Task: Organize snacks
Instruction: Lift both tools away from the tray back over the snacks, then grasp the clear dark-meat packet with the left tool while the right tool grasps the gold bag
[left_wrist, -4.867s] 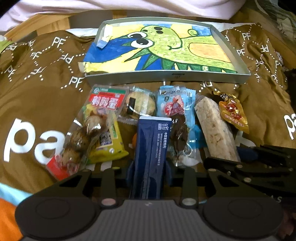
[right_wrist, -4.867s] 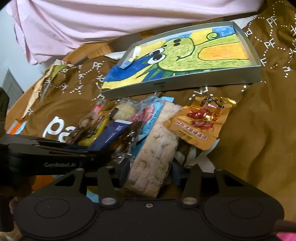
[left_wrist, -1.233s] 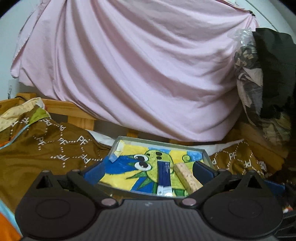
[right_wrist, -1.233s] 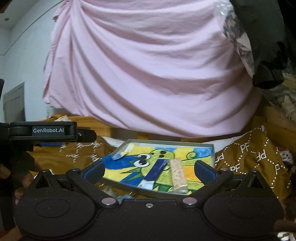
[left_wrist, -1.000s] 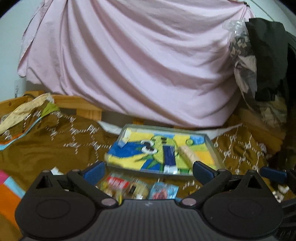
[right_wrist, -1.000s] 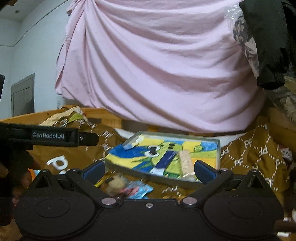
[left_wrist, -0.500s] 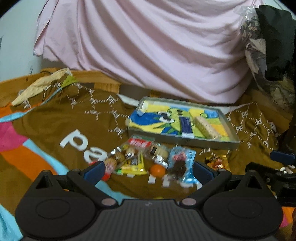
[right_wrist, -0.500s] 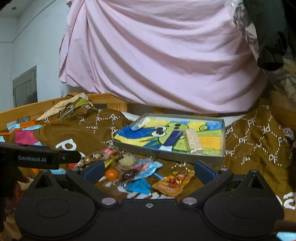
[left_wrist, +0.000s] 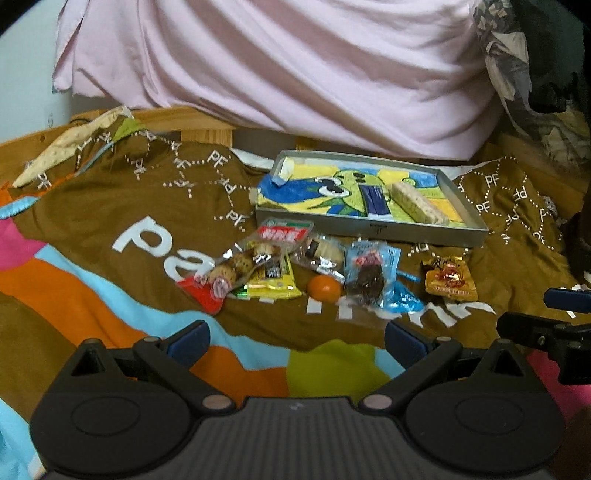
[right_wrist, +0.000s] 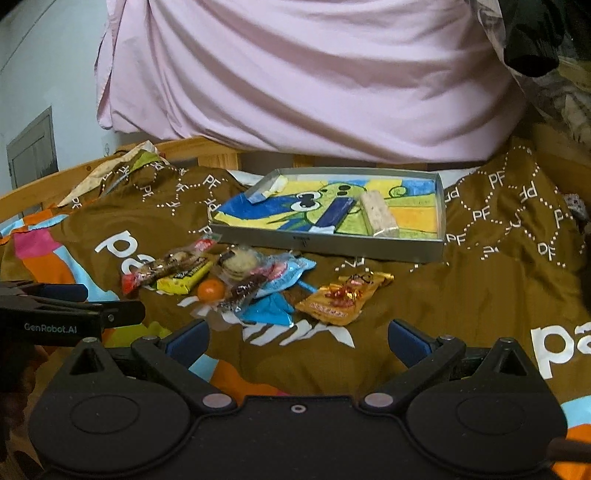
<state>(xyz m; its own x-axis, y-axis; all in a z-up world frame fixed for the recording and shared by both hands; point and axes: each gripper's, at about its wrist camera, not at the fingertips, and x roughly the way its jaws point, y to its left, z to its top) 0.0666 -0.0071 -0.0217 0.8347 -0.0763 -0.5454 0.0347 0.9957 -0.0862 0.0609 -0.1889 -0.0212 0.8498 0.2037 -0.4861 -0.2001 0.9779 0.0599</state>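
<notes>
A metal tray (left_wrist: 373, 228) (right_wrist: 325, 242) with a green cartoon lining lies on the brown blanket. In it lie a dark blue bar (left_wrist: 376, 199) (right_wrist: 334, 212) and a pale rice bar (left_wrist: 419, 204) (right_wrist: 378, 214). In front of the tray lie loose snacks: a red-and-clear pack (left_wrist: 245, 264), a yellow pack (left_wrist: 273, 282), a round cake (right_wrist: 238, 264), an orange (left_wrist: 324, 288) (right_wrist: 211, 290), a blue pack (left_wrist: 373, 273) and an orange-gold pack (left_wrist: 450, 280) (right_wrist: 343, 301). My left gripper (left_wrist: 295, 341) and right gripper (right_wrist: 297, 341) are both open, empty, held back from the snacks.
A pink sheet (left_wrist: 295, 74) hangs behind the tray. A wooden bed frame (right_wrist: 199, 151) runs along the back. Dark clothes (left_wrist: 535, 74) hang at the right. The right gripper's side (left_wrist: 554, 332) shows in the left view, the left one (right_wrist: 55, 314) in the right view.
Both grippers carried the blue bar and the rice bar into the tray, let go and opened. Since then both have drawn back and tilted down, bringing the loose snacks into view.
</notes>
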